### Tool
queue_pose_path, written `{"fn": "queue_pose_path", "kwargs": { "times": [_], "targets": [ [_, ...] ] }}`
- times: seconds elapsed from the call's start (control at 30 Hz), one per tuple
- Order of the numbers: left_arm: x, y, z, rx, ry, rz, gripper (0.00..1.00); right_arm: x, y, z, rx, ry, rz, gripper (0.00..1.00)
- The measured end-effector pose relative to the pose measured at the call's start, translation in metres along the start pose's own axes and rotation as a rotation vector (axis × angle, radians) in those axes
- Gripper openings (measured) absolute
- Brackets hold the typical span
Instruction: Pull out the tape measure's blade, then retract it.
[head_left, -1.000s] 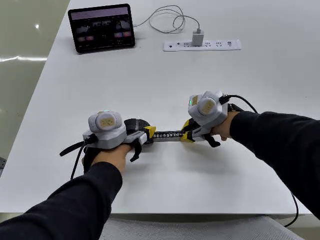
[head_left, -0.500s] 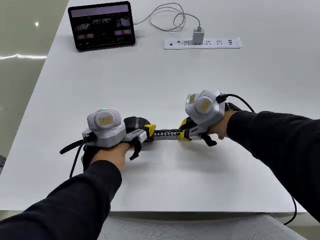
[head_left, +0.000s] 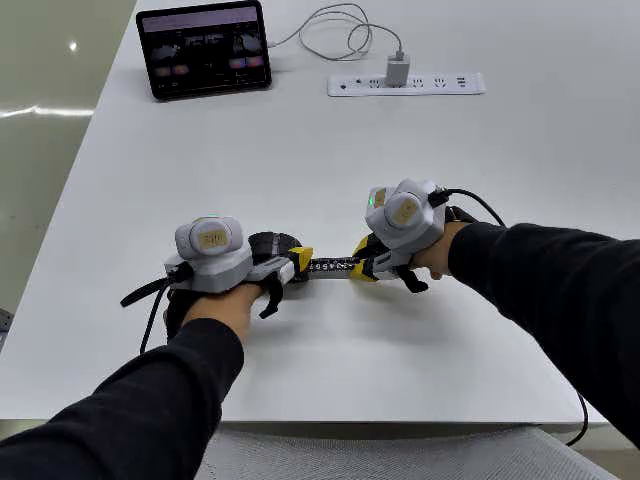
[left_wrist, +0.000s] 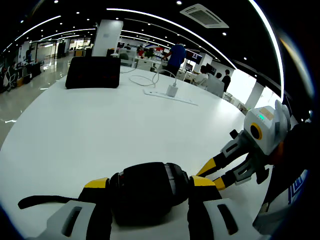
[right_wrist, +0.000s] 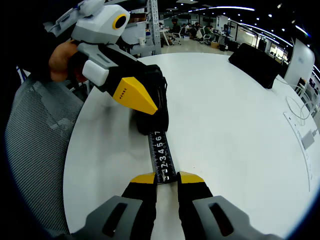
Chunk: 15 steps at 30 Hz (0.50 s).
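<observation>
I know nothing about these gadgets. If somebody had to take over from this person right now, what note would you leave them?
Left gripper: jaws shut on the black round tape measure case, holding it on the white table.
Right gripper: jaws shut on the tip of the black blade with white numerals.
Done: the blade is out a short stretch between the two grippers. That stretch is shorter than a second ago, so retracting seems under way.
Left: probably ease the right gripper toward the case until the blade is fully in, then let go.
</observation>
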<state>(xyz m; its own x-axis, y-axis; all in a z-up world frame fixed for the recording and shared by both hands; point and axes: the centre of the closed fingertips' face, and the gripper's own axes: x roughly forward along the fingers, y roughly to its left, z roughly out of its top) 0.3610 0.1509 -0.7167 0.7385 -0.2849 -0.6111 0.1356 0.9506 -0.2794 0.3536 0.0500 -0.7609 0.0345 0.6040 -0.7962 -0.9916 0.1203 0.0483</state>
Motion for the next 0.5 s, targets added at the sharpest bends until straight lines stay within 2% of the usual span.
{"fn": "queue_pose_path", "kwargs": {
  "times": [0.5],
  "targets": [
    [0.0005, 0.0011, 0.0001, -0.003, 0.001, -0.004, 0.57, 0.0055, 0.0032, 0.0084, 0.006, -0.016, 0.010, 0.11]
  ]
}}
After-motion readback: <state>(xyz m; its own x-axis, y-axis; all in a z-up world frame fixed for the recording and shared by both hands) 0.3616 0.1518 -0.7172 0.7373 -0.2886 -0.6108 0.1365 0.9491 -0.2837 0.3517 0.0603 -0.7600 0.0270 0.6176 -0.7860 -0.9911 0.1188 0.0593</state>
